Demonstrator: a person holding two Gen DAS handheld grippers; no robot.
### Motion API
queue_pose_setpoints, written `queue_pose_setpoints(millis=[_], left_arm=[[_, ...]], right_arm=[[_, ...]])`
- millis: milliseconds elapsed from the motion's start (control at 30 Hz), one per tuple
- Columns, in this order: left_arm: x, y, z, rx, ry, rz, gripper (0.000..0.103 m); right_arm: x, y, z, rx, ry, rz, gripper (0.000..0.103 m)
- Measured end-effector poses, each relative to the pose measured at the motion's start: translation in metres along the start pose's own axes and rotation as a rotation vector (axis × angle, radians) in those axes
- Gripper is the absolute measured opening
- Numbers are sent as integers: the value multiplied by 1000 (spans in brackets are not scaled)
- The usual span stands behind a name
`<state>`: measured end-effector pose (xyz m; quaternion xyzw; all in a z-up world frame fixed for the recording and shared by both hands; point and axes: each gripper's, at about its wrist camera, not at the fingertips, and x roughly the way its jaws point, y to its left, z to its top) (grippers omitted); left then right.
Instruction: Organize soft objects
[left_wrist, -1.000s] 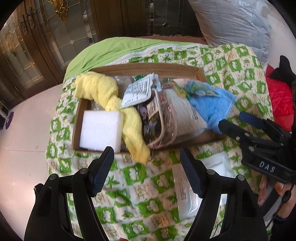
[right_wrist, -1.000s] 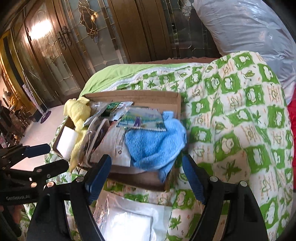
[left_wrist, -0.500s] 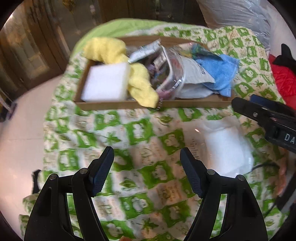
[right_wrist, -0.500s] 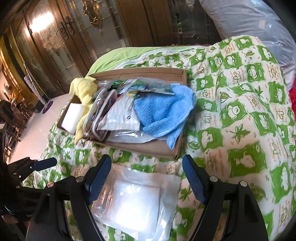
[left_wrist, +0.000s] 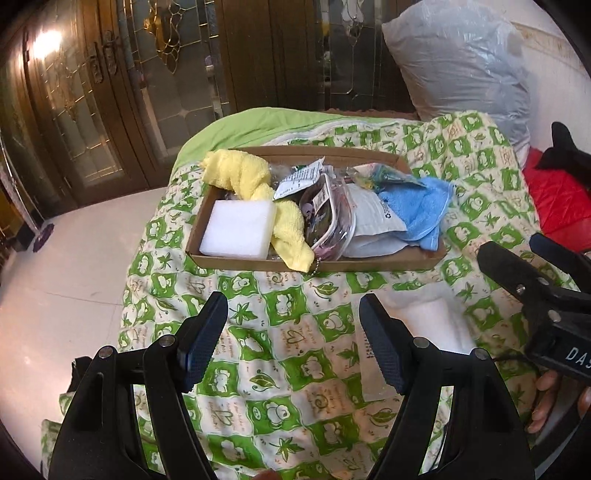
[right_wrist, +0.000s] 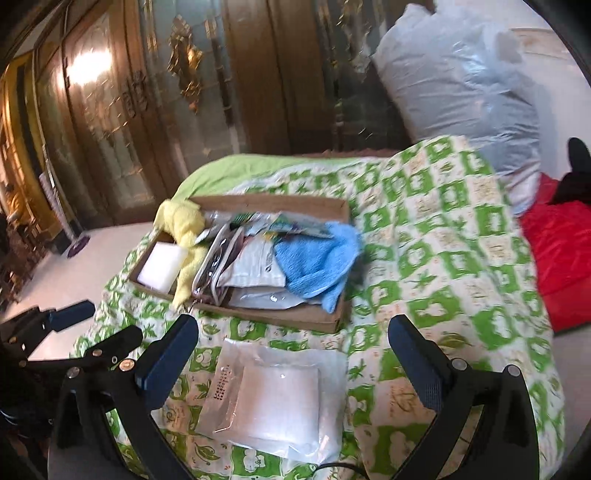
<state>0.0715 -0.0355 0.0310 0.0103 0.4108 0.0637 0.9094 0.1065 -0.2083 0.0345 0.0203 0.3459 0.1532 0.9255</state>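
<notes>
A shallow cardboard box (left_wrist: 369, 264) (right_wrist: 295, 317) sits on the green-patterned quilt. It holds a white foam block (left_wrist: 238, 229) (right_wrist: 160, 266), a yellow towel (left_wrist: 243, 173) (right_wrist: 183, 221), a blue cloth (left_wrist: 421, 206) (right_wrist: 314, 262) and several plastic packets (left_wrist: 369, 221). A clear bag with a white pad (right_wrist: 280, 398) (left_wrist: 424, 325) lies on the quilt in front of the box. My left gripper (left_wrist: 293, 339) is open and empty, above the quilt short of the box. My right gripper (right_wrist: 291, 362) is open and empty, over the clear bag.
The quilt (left_wrist: 295, 369) covers a raised surface, with pale floor (left_wrist: 55, 277) on the left. A big grey plastic-wrapped bundle (left_wrist: 461, 62) and a red quilted item (left_wrist: 557, 199) lie at the right. Wooden glass doors (left_wrist: 110, 92) stand behind.
Both grippers have drawn back and upward from the box, which now looks smaller and farther. The clear bag has come into fuller view below the right gripper. Both stay open and empty.
</notes>
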Motion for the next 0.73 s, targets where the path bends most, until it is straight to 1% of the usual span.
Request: queue_pose_setpoints(millis=[100,433,633,733], left_arm=[[-7,3,1,-10,-12,1,75],[-22,6,4,-21,-33,-7,75],[-20,7,3,-26,-15,-9,75],[-14,11,1,-47,8,-22,75]], right_arm=[[-6,1,0,9,-11,3,103],[-16,14,-6,-26,-20,20,103],[-16,13,-7,-22,-9,12,103],[-13,14,-10,-27,4,8,103]])
